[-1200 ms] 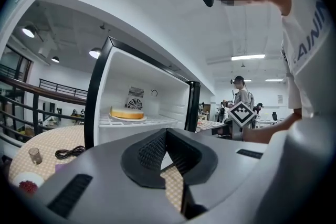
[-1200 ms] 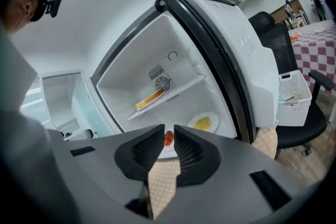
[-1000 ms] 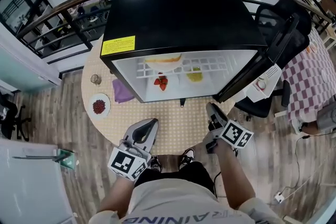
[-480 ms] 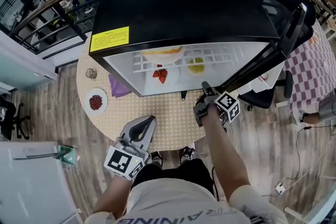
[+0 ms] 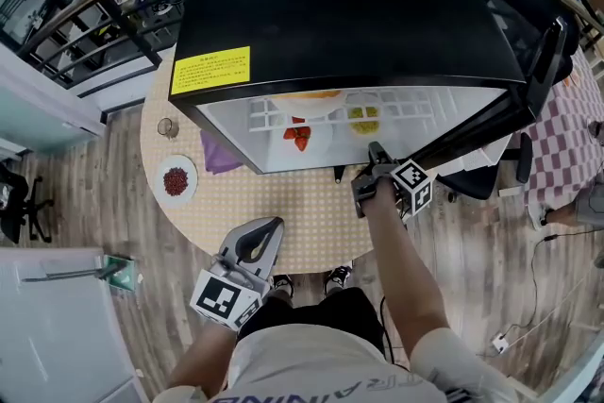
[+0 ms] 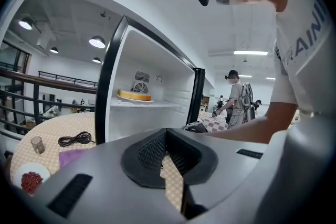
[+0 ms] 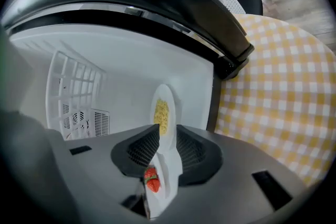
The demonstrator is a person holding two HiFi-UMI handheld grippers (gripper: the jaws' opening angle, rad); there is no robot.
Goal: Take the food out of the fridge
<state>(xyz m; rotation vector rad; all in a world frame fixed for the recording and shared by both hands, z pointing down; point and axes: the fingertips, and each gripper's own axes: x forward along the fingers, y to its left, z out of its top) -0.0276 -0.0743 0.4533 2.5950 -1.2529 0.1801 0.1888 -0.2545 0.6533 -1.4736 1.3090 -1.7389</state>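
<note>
one strawberry plate (image 5: 298, 138), one yellow-food plate (image 5: 363, 119), beyond right gripper (image 5: 376, 153)

Fridge roof (image 5: 349, 5) hides most of the cake (image 5: 307, 94); right fingers (image 7: 139, 152) partly cover the strawberry plate (image 7: 164, 178).

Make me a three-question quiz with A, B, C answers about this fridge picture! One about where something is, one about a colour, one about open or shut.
1. Where are the strawberries? A) on the floor B) inside the fridge C) on a chair
2. What colour is the cloth on the table? A) purple B) green C) orange
3. The fridge door is: A) shut B) open C) missing
Answers: B, they show red inside its lit compartment; A, it shows purple beside the fridge; B, it swings wide at the right.
</note>
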